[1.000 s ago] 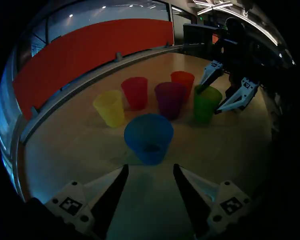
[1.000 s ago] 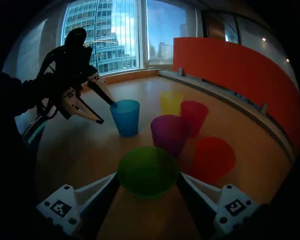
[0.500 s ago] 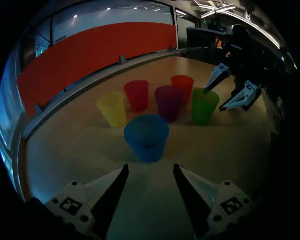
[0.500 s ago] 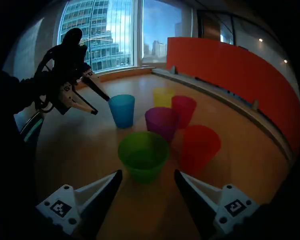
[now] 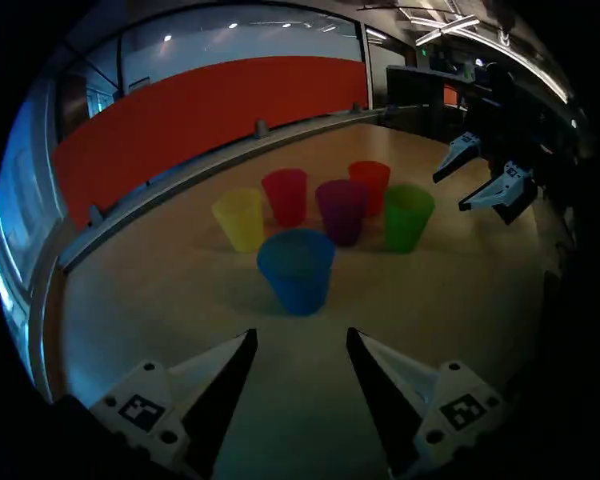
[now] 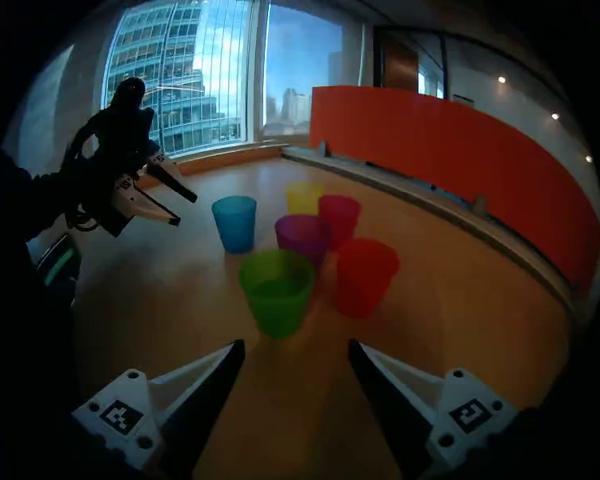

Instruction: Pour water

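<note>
Ahead of the left claw [image 5: 300, 331] the scene is dim and bluish, lit by ceiling strips [image 5: 448, 14] overhead. Daylight from windows [image 6: 196, 80] beyond the right claw [image 6: 296, 342] silhouettes the person [image 6: 28, 192]; edges bow strongly.

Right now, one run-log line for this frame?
left hand-held gripper: open, empty, facing blue cup | right hand-held gripper: open, empty, facing green cup | both cups upright on wooden surface

The blue cup [image 5: 297, 268] stands upright straight ahead of the left gripper [image 5: 300, 331], a little past its spread fingertips and not touching them. The green cup [image 6: 277, 290] stands upright straight ahead of the right gripper [image 6: 296, 344], also free of its fingers. Both are see-through plastic, wider at the top, mouths up.
</note>
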Motion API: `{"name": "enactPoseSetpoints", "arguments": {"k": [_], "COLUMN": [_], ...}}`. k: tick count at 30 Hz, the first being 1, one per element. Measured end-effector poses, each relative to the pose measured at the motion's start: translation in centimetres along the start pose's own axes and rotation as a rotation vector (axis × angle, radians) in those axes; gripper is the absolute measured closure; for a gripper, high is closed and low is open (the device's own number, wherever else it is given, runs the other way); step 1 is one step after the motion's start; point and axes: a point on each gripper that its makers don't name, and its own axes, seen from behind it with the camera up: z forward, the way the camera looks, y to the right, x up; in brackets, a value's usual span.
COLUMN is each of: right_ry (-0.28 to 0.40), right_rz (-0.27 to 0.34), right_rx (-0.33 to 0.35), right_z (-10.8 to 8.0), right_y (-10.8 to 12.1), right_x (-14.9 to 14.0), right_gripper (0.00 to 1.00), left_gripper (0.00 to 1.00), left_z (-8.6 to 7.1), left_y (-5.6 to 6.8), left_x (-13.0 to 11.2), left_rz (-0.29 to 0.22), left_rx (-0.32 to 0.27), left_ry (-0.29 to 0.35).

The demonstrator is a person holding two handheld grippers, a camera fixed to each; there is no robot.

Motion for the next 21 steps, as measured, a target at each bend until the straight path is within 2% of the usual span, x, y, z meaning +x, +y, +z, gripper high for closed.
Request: {"name": "enactPoseSetpoints", "arguments": {"k": [6,11,21], "right_ry": [0.035,0.085,0.229], "right_rz": [0.033,0.07,0.157], "right_rx": [-0.04,-0.1,-0.287], "right_z": [-1.1,-2.1,-4.8], "right_y": [0.5,1.7,6.0], "right_x": [0.4,1.2,3.8], "right_gripper": [0.0,0.0,0.0], "left_gripper": [0.18,0.18,0.18], "left_z": [-0.6,-1.4,-3.5], "left_y": [-0.4,-1.1,-3.0], "left_x": [0.5,2.0,4.8], "left_rz": [-0.03,-0.049,-0.09], "left_rx": [0.042,0.102,0.239], "left_ry": [0.035,0.104,0.242]}}
